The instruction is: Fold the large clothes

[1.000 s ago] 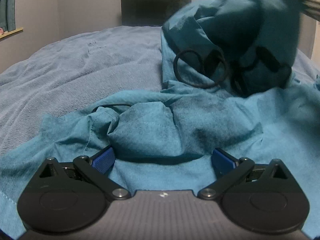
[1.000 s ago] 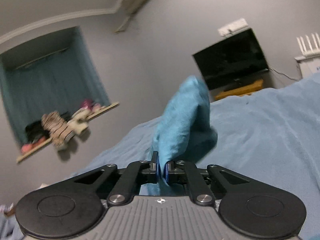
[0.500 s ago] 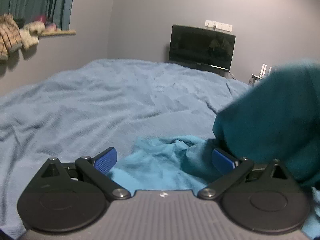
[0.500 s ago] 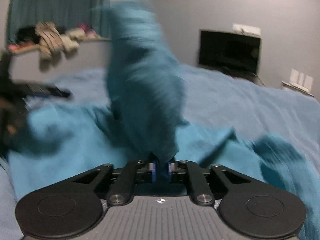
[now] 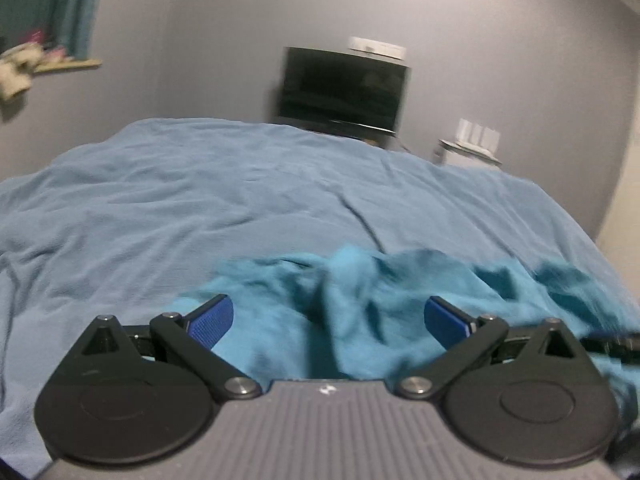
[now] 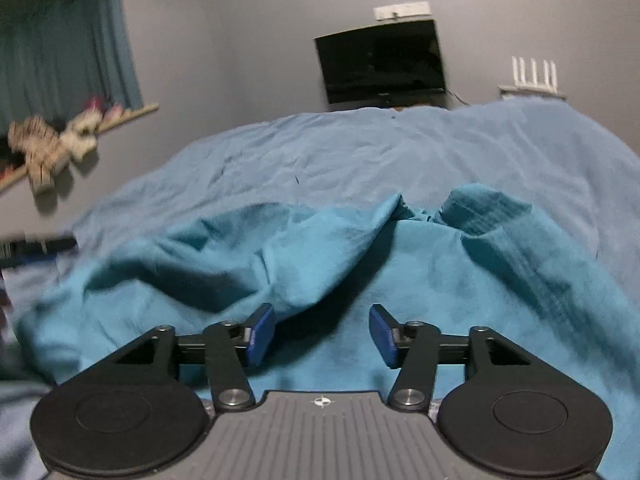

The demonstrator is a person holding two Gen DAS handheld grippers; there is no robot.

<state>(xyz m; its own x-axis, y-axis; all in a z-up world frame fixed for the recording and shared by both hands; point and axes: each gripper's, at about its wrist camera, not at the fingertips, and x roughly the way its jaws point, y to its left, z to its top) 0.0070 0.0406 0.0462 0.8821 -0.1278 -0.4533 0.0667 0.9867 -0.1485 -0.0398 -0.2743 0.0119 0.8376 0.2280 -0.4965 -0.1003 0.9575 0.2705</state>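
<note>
A large teal garment lies rumpled on the light blue bed cover. In the left wrist view the garment is bunched just ahead of the fingers. My left gripper is open and empty, low over the near edge of the garment. My right gripper is open and empty, with a fold of the garment lying just in front of its blue pads. The other gripper's dark tip shows at the right edge of the left wrist view.
A dark TV screen stands on the far wall beyond the bed. A white router sits to its right. A window ledge with soft toys and teal curtains is on the left wall.
My right gripper has let go of the garment and opened; the raised cloth has dropped onto the bed. My left gripper has stayed open and now looks across the bed.
</note>
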